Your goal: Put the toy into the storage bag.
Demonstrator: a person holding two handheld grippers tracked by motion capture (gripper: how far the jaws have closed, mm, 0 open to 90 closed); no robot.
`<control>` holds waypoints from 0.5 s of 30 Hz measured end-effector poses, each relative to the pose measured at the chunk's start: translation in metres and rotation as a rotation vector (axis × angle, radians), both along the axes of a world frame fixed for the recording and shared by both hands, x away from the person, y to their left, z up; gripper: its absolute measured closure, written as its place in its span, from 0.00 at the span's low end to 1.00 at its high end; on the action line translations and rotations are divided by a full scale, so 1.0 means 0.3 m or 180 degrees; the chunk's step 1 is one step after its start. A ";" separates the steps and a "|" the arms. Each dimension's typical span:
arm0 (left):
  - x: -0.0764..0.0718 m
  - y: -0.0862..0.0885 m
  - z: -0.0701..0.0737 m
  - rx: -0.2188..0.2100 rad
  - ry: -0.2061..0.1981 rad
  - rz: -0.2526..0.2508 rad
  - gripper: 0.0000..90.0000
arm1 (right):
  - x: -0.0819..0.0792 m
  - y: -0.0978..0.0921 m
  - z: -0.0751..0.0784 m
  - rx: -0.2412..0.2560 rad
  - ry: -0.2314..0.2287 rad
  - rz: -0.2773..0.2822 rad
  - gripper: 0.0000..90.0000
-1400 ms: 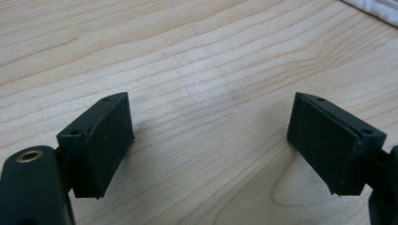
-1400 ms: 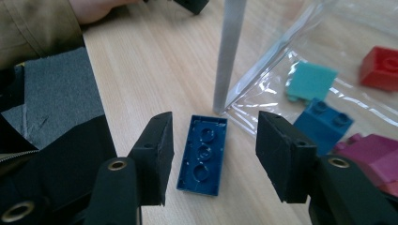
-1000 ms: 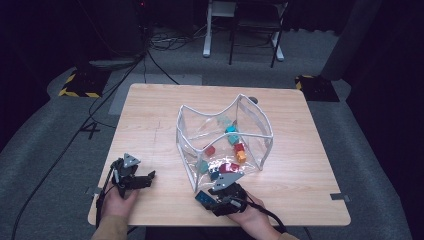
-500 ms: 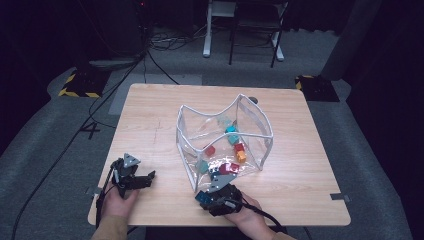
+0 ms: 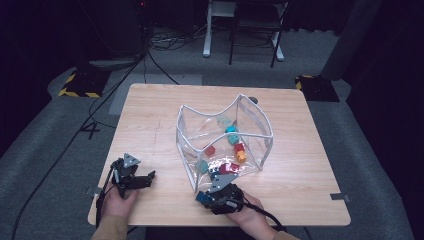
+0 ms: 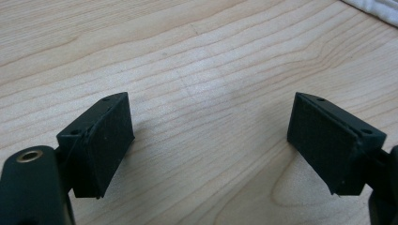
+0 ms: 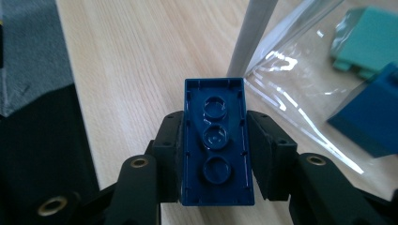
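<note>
At the near desk (image 5: 150,120) edge, just outside the clear bag's (image 5: 260,120) front corner, the right gripper (image 7: 213,140) is clenched on a dark blue brick (image 7: 215,140). High view puts this gripper (image 5: 212,197) low at the bag's near left corner, brick (image 5: 202,198) sticking out to its left.

Risks, as judgement:
- Brick held by its long sides only, hollow underside facing the camera; smooth plastic walls could let it slip or pivot if the squeeze eases or it bumps something.
- White bag rim (image 7: 253,33) stands right ahead of the brick; swinging forward could catch the rim, fold the soft wall or drag the whole bag.
- Position close to the desk edge; a dropped brick may roll off to the floor.

Brick versus fingers: sits squarely between the two fingers (image 7: 270,154), touching both, its far end poking out past the tips and its near end down by the knuckles, lifted just off the desk as far as I can tell.

Left gripper (image 6: 211,145) is released, fingers wide apart with nothing between them, over bare desk; in the high view it (image 5: 131,177) rests well apart from the bag, at the near left.

Other bricks, teal (image 7: 366,42) and blue (image 7: 371,117), lie inside the bag.
</note>
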State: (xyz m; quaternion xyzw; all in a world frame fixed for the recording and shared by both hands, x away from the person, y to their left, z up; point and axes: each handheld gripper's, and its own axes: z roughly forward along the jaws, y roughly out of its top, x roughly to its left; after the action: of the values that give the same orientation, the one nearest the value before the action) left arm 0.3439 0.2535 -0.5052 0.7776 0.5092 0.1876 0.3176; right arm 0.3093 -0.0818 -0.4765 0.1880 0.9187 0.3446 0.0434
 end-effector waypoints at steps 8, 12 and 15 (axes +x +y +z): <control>0.000 0.000 0.000 -0.0001 -0.0003 -0.0002 0.17 | -0.008 -0.037 0.103 0.0135 -0.0030 0.0063 0.65; 0.000 0.000 0.000 0.0000 0.0000 0.0001 0.17 | -0.014 -0.056 0.160 0.0213 -0.0032 0.0091 0.65; 0.000 0.000 0.000 -0.0001 -0.0003 -0.0001 0.17 | -0.016 -0.071 0.211 0.0270 -0.0021 0.0122 0.65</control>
State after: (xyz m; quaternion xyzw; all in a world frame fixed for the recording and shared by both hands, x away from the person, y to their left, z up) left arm 0.3439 0.2535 -0.5052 0.7775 0.5090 0.1879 0.3180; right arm 0.3045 -0.1031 -0.4134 0.1709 0.9065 0.3847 0.0318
